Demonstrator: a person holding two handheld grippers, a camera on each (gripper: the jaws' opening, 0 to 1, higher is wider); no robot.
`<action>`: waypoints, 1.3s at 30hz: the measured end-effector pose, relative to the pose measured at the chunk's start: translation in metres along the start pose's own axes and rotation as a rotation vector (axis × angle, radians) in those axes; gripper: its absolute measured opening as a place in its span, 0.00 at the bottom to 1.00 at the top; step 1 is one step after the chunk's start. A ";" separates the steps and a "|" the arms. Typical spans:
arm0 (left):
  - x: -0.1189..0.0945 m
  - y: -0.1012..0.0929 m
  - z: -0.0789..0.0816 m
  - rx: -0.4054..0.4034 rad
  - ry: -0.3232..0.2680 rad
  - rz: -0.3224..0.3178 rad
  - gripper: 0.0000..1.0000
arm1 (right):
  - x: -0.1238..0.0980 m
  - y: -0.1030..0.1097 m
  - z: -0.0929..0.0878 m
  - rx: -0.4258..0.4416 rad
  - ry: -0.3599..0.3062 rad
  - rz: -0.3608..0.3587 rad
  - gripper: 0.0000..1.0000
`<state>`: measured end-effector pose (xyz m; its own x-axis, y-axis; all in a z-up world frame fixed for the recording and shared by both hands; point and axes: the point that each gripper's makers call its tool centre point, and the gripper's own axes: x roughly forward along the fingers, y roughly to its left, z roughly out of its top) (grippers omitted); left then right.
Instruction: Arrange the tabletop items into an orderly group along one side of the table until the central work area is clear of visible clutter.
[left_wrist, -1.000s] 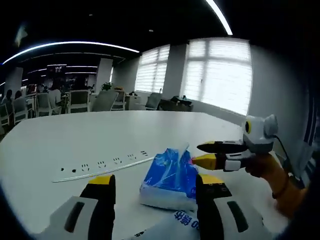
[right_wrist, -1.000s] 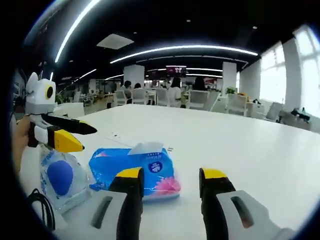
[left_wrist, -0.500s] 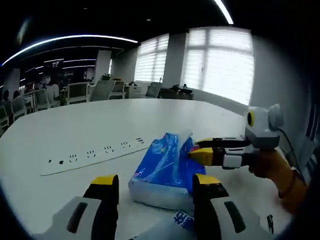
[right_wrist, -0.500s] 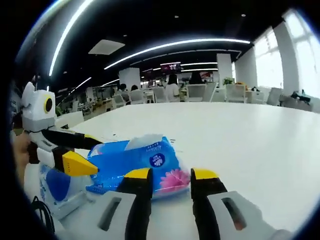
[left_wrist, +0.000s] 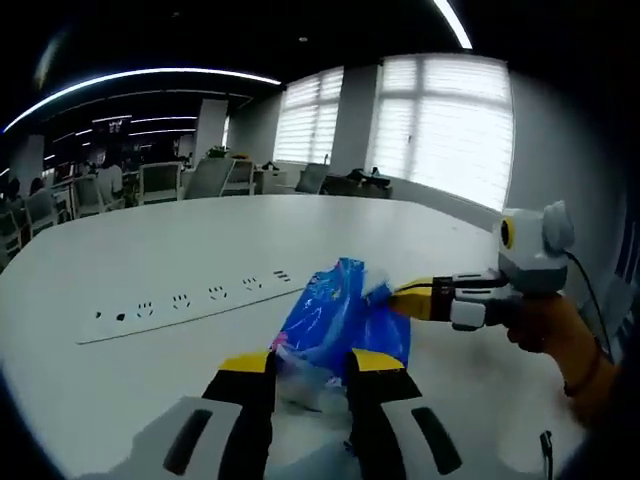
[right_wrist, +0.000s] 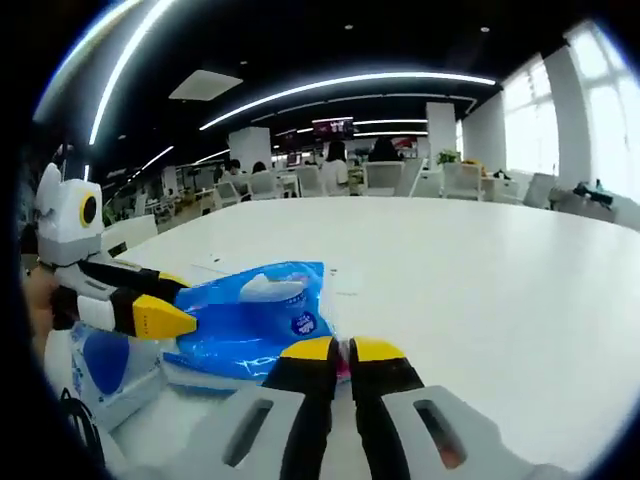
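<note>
While both grippers pinch it: blue tissue pack (left_wrist: 335, 325) sits near the tabletop (left_wrist: 150, 260) edge.
Left gripper (left_wrist: 308, 362): jaws narrow, holding it.
Right gripper (right_wrist: 341, 350): clamped on its end.
Left: second blue packet (right_wrist: 105, 365) ungrouped.

We see the left gripper view sitting low over the white table (left_wrist: 150, 260), close behind the blue tissue pack (left_wrist: 335, 320), facing the windows (left_wrist: 450, 130). Right gripper view faces the office interior from the opposite side; both share the pack (right_wrist: 250, 320).
</note>
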<state>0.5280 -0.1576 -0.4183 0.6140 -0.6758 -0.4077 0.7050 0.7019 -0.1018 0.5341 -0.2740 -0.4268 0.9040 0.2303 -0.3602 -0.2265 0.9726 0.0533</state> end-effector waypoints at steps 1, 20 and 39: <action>0.000 0.000 0.001 0.004 0.000 0.002 0.24 | 0.000 0.000 0.000 -0.005 0.001 -0.001 0.02; 0.000 -0.003 0.007 -0.058 -0.043 -0.030 0.01 | -0.007 0.001 0.008 -0.041 0.011 -0.024 0.00; -0.007 -0.014 0.027 -0.042 -0.114 -0.079 0.00 | -0.037 -0.004 0.038 0.023 -0.026 -0.041 0.00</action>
<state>0.5232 -0.1691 -0.3895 0.5949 -0.7490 -0.2918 0.7389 0.6525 -0.1684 0.5155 -0.2856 -0.3786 0.9216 0.1905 -0.3383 -0.1807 0.9817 0.0606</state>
